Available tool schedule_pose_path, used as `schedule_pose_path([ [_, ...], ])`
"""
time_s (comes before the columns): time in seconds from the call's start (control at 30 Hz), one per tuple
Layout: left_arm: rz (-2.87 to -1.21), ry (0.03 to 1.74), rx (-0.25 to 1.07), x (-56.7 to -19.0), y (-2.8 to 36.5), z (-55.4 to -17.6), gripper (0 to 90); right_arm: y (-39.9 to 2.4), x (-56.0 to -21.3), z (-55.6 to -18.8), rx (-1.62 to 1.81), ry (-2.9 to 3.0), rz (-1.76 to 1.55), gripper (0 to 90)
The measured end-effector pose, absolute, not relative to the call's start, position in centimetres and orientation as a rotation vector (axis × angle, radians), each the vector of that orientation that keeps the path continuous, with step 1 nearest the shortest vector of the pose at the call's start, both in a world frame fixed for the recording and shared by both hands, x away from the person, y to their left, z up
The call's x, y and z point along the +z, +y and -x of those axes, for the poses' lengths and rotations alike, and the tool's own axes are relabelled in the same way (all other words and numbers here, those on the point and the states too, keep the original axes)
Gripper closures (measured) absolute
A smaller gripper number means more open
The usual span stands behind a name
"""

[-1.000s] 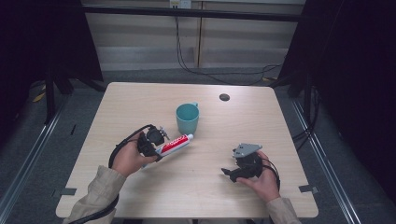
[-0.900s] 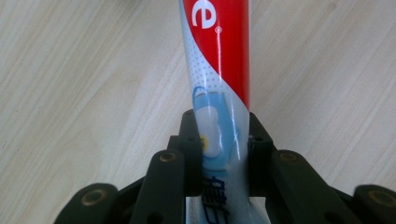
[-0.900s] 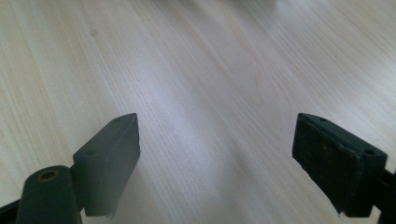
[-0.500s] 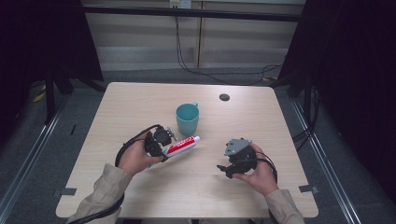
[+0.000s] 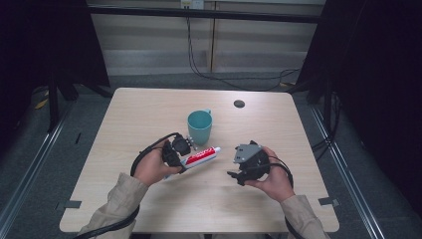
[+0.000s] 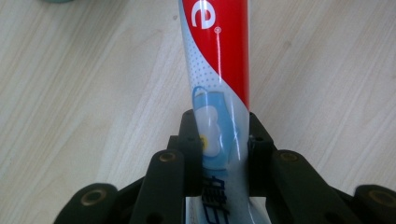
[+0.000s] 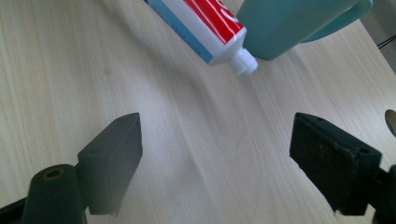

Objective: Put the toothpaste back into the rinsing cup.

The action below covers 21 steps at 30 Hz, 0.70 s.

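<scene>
Both hands have shifted toward the table's middle since the earlier frames: the left gripper (image 5: 180, 152) has carried the toothpaste tube (image 5: 200, 156) to the right, closer to the teal mug (image 5: 200, 127), and the right gripper (image 5: 238, 175) has come up and inward toward the tube's cap end. Nearest in the high view, two beige sleeves enter from the bottom edge, each hand wrapped round a black gripper with a trailing cable. Left gripper is clamped on the tube's flat tail end; the left gripper view shows this close, both pads (image 6: 191, 154) pressed on the white-and-blue crimped end of the tube (image 6: 219, 74), red band running away up the frame, wood table (image 6: 84, 84) beneath. High view can't show that pad contact, too small. Right gripper holds nothing, jaws spread wide; the right gripper view shows the two black fingers (image 7: 114, 154) far apart over bare wood, with the tube's white cap end (image 7: 243, 60) ahead and the mug (image 7: 289, 23) right behind it, cap just beside the mug wall; touching or not, cannot tell. In the high view the tube sits slanted between the hands, cap pointing right, just in front of the mug; whether it rests on the table (image 5: 149, 109) or is lifted, cannot tell. Mug stands upright, handle to the far side. Farther back, a small dark round spot (image 5: 239, 103) near the table's far edge, then cables on the floor beyond.
</scene>
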<state>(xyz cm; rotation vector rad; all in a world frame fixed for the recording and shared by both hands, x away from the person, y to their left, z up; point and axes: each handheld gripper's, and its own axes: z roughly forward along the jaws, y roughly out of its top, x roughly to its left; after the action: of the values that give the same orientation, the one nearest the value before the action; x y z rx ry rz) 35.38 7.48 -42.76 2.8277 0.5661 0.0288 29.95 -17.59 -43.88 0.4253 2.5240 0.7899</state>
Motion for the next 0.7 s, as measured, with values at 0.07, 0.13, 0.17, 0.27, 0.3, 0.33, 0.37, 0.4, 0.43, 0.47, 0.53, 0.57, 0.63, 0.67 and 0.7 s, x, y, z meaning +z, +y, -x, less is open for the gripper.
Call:
schedule_pose_path([
  [0.07,-2.828,0.556,0.021,-42.7,7.2,-35.3,74.2,-17.4,-43.9,-29.9,0.785,2.519,-0.399,17.2],
  [0.13,-2.822,0.552,0.020,-42.8,6.8,-35.2,74.2,-17.1,-43.9,-29.9,0.773,2.527,-0.374,17.4],
  [0.17,-2.832,0.534,0.019,-42.7,6.7,-35.2,74.2,-17.0,-43.9,-30.0,0.764,2.526,-0.347,17.5],
  [0.27,-2.826,0.523,0.005,-42.6,6.3,-35.2,74.2,-16.6,-43.9,-29.9,0.760,2.518,-0.312,17.9],
  [0.3,-2.825,0.523,-0.002,-42.6,6.3,-35.2,74.3,-16.5,-43.9,-29.9,0.761,2.516,-0.295,17.9],
  [0.33,-2.822,0.523,-0.001,-42.6,6.2,-35.1,74.3,-16.4,-43.9,-29.9,0.761,2.518,-0.284,17.9],
  [0.37,-2.821,0.519,-0.002,-42.6,6.1,-35.1,74.3,-16.3,-43.9,-29.9,0.760,2.521,-0.282,17.9],
  [0.4,-2.821,0.518,-0.004,-42.6,6.0,-35.2,74.3,-16.3,-43.8,-29.9,0.751,2.518,-0.267,17.9],
  [0.43,-2.818,0.524,-0.008,-42.6,6.0,-35.1,74.3,-16.2,-43.8,-29.9,0.747,2.521,-0.263,17.9],
  [0.47,-2.818,0.524,-0.008,-42.6,6.0,-35.1,74.3,-16.2,-43.8,-30.0,0.745,2.521,-0.245,17.9],
  [0.53,-2.814,0.515,-0.008,-42.6,5.8,-35.1,74.3,-16.1,-43.8,-29.9,0.741,2.515,-0.244,17.9],
  [0.57,-2.811,0.502,-0.016,-42.5,5.7,-35.1,74.3,-16.0,-43.8,-29.9,0.733,2.519,-0.229,17.9],
  [0.63,-2.807,0.497,-0.017,-42.5,5.5,-35.1,74.3,-15.8,-43.8,-29.9,0.742,2.525,-0.226,17.8],
  [0.67,-2.806,0.496,-0.016,-42.5,5.5,-35.1,74.3,-15.8,-43.7,-30.0,0.740,2.523,-0.204,17.8],
  [0.7,-2.803,0.493,-0.016,-42.4,5.4,-35.1,74.3,-15.7,-43.8,-29.9,0.743,2.519,-0.210,17.8],
])
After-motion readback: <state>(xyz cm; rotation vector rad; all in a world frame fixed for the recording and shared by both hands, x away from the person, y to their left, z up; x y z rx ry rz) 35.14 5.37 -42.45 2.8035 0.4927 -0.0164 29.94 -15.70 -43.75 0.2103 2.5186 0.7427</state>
